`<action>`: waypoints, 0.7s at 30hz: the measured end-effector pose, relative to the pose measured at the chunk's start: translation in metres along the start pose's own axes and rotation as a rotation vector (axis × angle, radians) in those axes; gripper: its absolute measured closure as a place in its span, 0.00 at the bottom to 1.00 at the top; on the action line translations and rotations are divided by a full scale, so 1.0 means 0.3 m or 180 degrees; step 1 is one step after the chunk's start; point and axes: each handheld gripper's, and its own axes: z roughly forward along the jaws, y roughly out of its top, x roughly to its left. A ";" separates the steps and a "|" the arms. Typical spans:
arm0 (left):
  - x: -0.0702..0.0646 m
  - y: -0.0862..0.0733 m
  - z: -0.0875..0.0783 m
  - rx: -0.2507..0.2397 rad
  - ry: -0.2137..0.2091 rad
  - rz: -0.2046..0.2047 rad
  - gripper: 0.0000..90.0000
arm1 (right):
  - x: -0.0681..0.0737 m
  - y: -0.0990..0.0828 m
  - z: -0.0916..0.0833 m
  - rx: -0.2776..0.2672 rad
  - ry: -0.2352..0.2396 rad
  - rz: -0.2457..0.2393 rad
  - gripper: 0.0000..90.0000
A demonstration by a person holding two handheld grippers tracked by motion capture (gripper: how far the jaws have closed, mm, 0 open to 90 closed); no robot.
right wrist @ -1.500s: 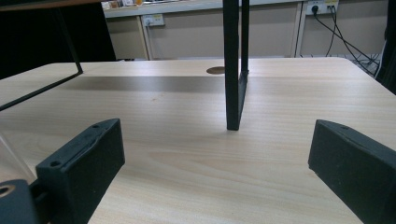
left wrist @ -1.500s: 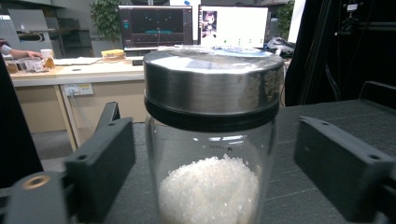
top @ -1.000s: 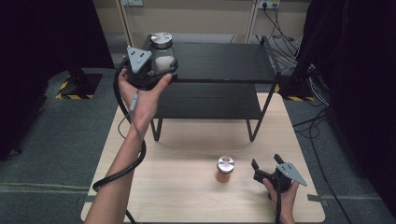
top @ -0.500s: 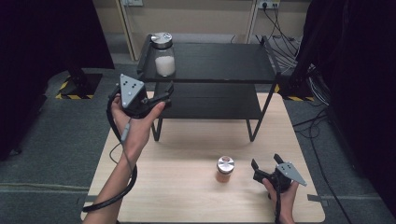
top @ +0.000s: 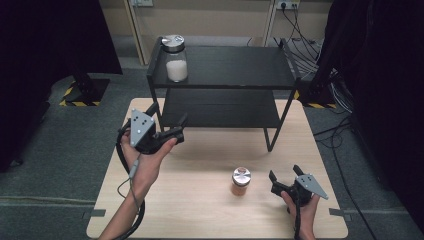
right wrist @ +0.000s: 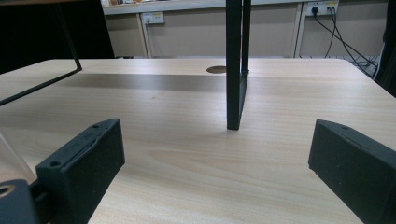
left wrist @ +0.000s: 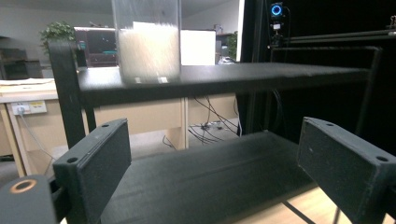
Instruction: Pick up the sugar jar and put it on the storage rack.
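Pale wood covered the desk (top: 200, 200), and on it stood a black two-tier shelf (top: 225, 90). In the high view a glass jar (top: 176, 59) with a metal lid and white contents stood at the left end of the shelf's top tier. The left gripper (top: 172, 131) hung in front of the shelf's left leg, level with the lower tier and well below the jar — its jaws were spread wide with nothing between them. A smaller jar (top: 241, 181) with orange contents stood on the desk nearer the person. Just to its right sat the right gripper (top: 284, 172), held low over the desk with its jaws apart and empty, not touching the small jar.

In the left gripper view the two black jaws of the left gripper (left wrist: 212, 163) stood far apart, framing the dark lower tier of the shelf (left wrist: 210, 172). The glass jar (left wrist: 147, 46) rose above on the top tier, its white fill blurred, clear of both jaws.

In the right gripper view the jaws of the right gripper (right wrist: 217, 163) were wide open over bare wood of the desk (right wrist: 187, 149) — holding nothing. One thin black leg of the shelf (right wrist: 235, 70) stood upright on the desk beyond and between them.
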 end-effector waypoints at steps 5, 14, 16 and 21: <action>0.001 -0.046 -0.013 0.0059 -0.0033 -0.0008 0.10 | 0.001 0.000 0.000 -0.0001 -0.0001 -0.0007 0.04; -0.005 -0.156 -0.022 0.0178 -0.0035 -0.0095 0.10 | 0.000 -0.001 0.000 -0.0003 -0.0001 -0.0001 0.04; -0.007 -0.182 -0.025 0.0209 -0.0048 -0.0115 0.10 | 0.000 -0.001 0.000 -0.0005 -0.0001 -0.0002 0.04; -0.013 -0.248 -0.031 0.0263 -0.0088 -0.0093 0.10 | 0.001 -0.001 0.000 -0.0003 0.0000 -0.0007 0.04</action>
